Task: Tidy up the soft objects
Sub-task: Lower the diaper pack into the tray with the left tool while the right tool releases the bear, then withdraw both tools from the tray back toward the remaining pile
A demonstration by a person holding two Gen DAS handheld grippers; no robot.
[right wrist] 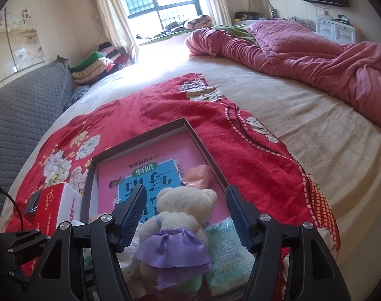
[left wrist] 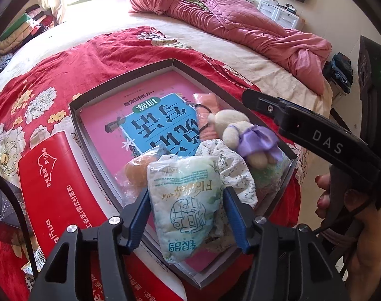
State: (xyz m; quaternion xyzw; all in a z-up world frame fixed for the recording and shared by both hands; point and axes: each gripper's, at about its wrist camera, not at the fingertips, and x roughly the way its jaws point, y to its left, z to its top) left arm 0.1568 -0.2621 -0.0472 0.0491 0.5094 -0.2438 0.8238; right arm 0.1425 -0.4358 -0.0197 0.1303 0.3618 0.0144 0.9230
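Note:
A shallow grey box (left wrist: 120, 79) (right wrist: 137, 138) lies on the red floral blanket, with a pink and blue book (left wrist: 140, 123) (right wrist: 150, 168) inside. In the box are a cream teddy bear in a purple dress (left wrist: 243, 135) (right wrist: 178, 223), a pale tissue pack (left wrist: 188, 200) (right wrist: 230, 258), a floral cloth (left wrist: 238, 173), an orange item in plastic (left wrist: 137, 173) and a peach item (left wrist: 206, 110) (right wrist: 199, 175). My left gripper (left wrist: 186, 215) is open with the tissue pack between its fingers. My right gripper (right wrist: 185, 210) is open around the bear; its side shows in the left wrist view (left wrist: 303, 130).
A red tissue box (left wrist: 55, 190) (right wrist: 55, 208) lies left of the grey box. A crumpled pink quilt (left wrist: 240, 22) (right wrist: 303, 57) covers the bed's far right. Folded clothes (right wrist: 95, 65) are stacked by the window. A grey padded sofa (right wrist: 24, 105) is at left.

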